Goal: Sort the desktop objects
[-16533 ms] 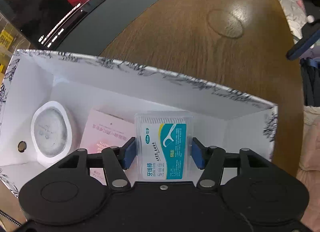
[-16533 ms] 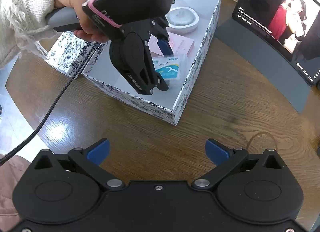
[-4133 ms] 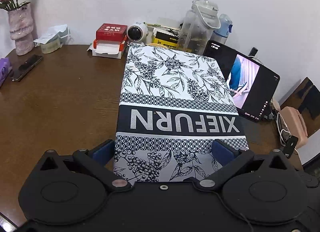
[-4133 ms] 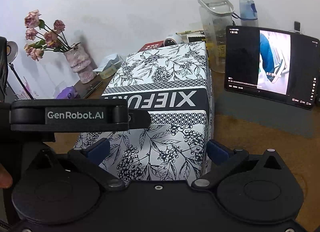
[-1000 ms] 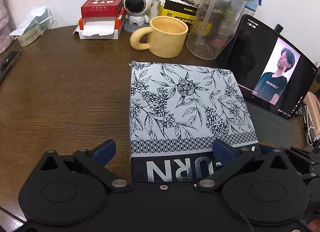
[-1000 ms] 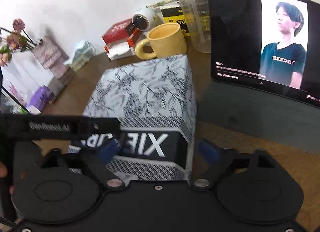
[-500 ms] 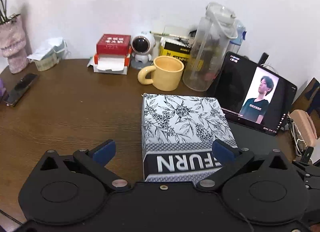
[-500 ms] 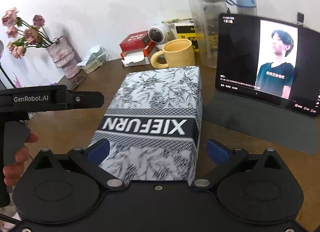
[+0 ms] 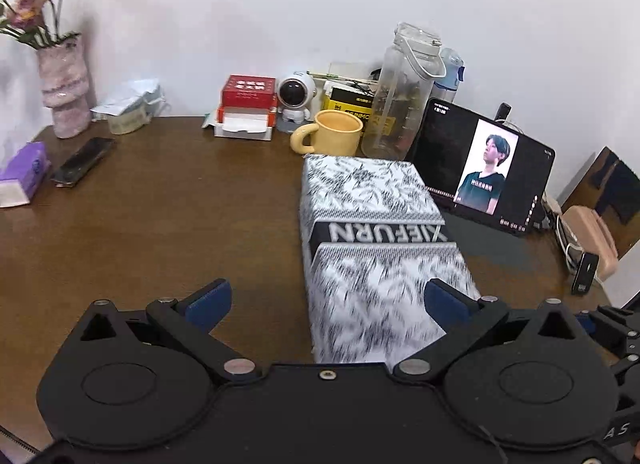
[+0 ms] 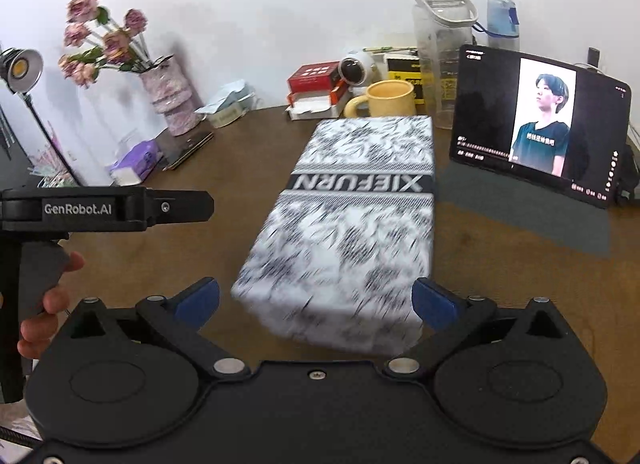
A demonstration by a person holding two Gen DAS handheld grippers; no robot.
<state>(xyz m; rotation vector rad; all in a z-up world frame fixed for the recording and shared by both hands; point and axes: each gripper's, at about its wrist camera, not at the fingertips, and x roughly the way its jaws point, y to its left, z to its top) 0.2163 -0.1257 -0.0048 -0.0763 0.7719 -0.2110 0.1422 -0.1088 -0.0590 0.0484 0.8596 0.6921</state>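
Left tool [image 9: 326, 302] held with blue pads [image 9: 210, 298] spread wide, gripping nothing; right tool [image 10: 316, 302] likewise spread, pads [image 10: 432, 302] clear of the box. Both hovering at the near end of the box [image 9: 372, 232], which lies closed on the tabletop [image 9: 160, 208], lid on, dark band reading XIEFURN across its middle. Near half of the box smeared by motion blur in both views, pattern there unreadable. Seen from the right wrist, left tool [image 10: 120, 208] off to the left of the box, level, marked GenRobot.AI, gripped by a hand [image 10: 44, 304] at the handle.

Beyond the far end of the box, just beside it: yellow mug [image 9: 332, 138]. Behind the mug: clear jug [image 9: 400, 92], blue bottle [image 9: 452, 72], yellow-black carton [image 9: 350, 100], small white robot figure [image 9: 296, 100], red box [image 9: 248, 104] stacked on a white one. Right of the box, near but apart: tablet [image 9: 484, 168] propped upright on a grey cover, screen lit, showing a person in a dark shirt. Well left of the box: phone [image 9: 82, 160], purple tissue pack [image 9: 24, 172], pink vase [image 9: 64, 92] of flowers, crumpled masks [image 9: 128, 104] by the wall. Farther left, in the right wrist view only: lamp [image 10: 20, 68] on a stand.
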